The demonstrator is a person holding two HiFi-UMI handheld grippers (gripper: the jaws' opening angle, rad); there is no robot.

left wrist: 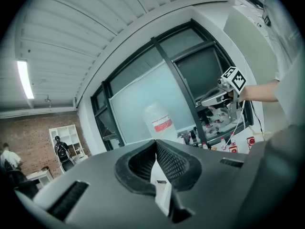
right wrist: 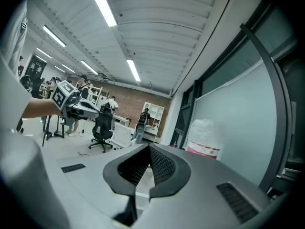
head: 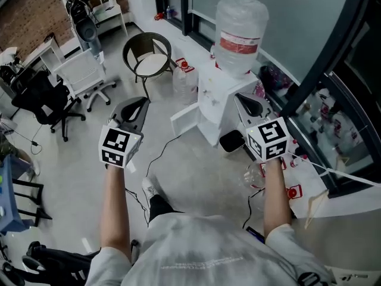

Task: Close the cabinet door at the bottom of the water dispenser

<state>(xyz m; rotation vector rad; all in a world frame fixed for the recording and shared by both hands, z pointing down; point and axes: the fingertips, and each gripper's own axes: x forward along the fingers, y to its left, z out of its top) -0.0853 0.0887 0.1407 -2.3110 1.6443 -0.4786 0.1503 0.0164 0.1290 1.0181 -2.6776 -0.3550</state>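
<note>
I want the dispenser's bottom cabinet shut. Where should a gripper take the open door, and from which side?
Press the cabinet door at its free outer edge, from the side where the shut left gripper is. It stands swung out from the water dispenser, so that edge likely gives most leverage.

The right hand-held gripper (head: 250, 105) is covering part of the white water dispenser (head: 209, 97) in the head view, and the space behind its white bottom cabinet door (head: 184, 119) is showing too small to make out. In the left gripper view, the left hand-held gripper (left wrist: 156, 144) is hiding everything below the clear plastic water bottle with a red label (left wrist: 159, 120). The label's print is reading as a blur. Small bottles on the window ledge (head: 324, 109) are merging together.
</note>
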